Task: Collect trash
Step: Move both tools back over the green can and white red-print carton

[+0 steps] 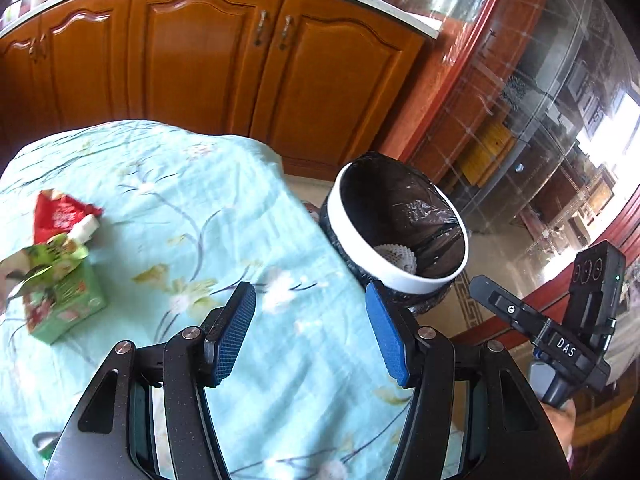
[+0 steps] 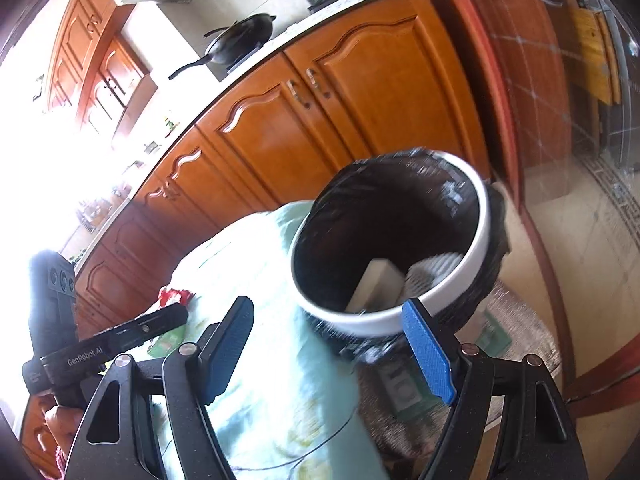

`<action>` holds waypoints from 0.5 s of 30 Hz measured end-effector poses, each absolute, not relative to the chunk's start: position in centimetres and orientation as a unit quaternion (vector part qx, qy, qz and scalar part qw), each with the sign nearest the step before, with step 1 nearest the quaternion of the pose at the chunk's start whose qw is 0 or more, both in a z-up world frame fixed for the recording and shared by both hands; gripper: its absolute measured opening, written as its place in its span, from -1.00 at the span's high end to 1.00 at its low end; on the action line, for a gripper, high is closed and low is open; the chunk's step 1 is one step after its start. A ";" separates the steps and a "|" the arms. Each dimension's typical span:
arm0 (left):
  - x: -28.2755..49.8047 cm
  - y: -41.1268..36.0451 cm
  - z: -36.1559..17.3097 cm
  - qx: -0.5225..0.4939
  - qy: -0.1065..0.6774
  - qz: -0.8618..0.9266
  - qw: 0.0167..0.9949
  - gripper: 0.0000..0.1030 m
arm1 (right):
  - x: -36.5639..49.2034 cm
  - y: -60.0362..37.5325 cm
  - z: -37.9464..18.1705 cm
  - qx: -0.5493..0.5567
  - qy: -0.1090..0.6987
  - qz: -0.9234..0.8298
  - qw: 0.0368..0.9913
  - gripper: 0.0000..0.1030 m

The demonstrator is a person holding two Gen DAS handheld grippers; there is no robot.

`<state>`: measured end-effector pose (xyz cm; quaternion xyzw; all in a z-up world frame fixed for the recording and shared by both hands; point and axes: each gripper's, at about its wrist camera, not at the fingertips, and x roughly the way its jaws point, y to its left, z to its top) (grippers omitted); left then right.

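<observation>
Trash remains on the table [image 1: 224, 216], which is covered by a pale green floral cloth: a green carton [image 1: 60, 288] with its top torn open, and just behind it a red wrapper [image 1: 60, 212] with a small white piece [image 1: 85, 229] against it. All three lie at the far left side of the table in the left wrist view, well apart from both tools.

The bin [image 1: 400, 272], white-rimmed and lined with a black bag, stands beside the table's right edge. A pale block and a white ribbed item are already seen inside it.

The left gripper [image 1: 312, 332] is held above the cloth with its jaws spread wide and nothing between them. The right gripper [image 2: 328, 344] is likewise released and empty, positioned near the bin rim.

The carton is judged light, thin-walled and easily crushed; a hold across its two flat side walls, below the torn flaps, is advised. The wrapper is judged soft and slippery; a pinch on a raised crumpled fold is preferred.
</observation>
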<state>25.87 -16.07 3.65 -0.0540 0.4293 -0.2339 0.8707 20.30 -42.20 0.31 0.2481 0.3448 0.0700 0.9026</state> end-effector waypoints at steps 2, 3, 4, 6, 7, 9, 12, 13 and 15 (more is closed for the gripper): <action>25.3 -14.7 3.6 -0.060 0.429 -0.229 0.872 -0.13 | 19.9 -41.2 0.2 0.246 0.347 0.077 0.902 -0.53; 25.0 -13.9 3.4 -0.065 0.430 -0.226 0.872 -0.13 | 19.8 -40.7 0.1 0.246 0.349 0.080 0.901 -0.53; 24.7 -13.0 3.3 -0.070 0.431 -0.222 0.872 -0.13 | 19.6 -40.2 0.1 0.246 0.350 0.084 0.900 -0.53; 24.2 -11.5 3.2 -0.078 0.431 -0.215 0.873 -0.13 | 19.3 -39.3 -0.1 0.246 0.354 0.091 0.898 -0.53; 23.9 -10.7 3.1 -0.083 0.430 -0.210 0.874 -0.13 | 19.1 -38.7 -0.2 0.245 0.356 0.095 0.897 -0.53; 23.2 -9.2 3.2 -0.092 0.428 -0.202 0.876 -0.13 | 18.9 -37.6 -0.4 0.243 0.361 0.103 0.895 -0.53; 21.9 -6.8 3.5 -0.102 0.420 -0.192 0.881 -0.13 | 18.6 -35.9 -0.7 0.237 0.368 0.117 0.892 -0.53; 21.5 -6.1 3.6 -0.105 0.417 -0.188 0.883 -0.13 | 18.5 -35.1 -0.8 0.233 0.372 0.124 0.890 -0.53; 20.8 -4.6 3.8 -0.113 0.412 -0.181 0.886 -0.13 | 18.3 -33.6 -0.9 0.225 0.377 0.138 0.888 -0.53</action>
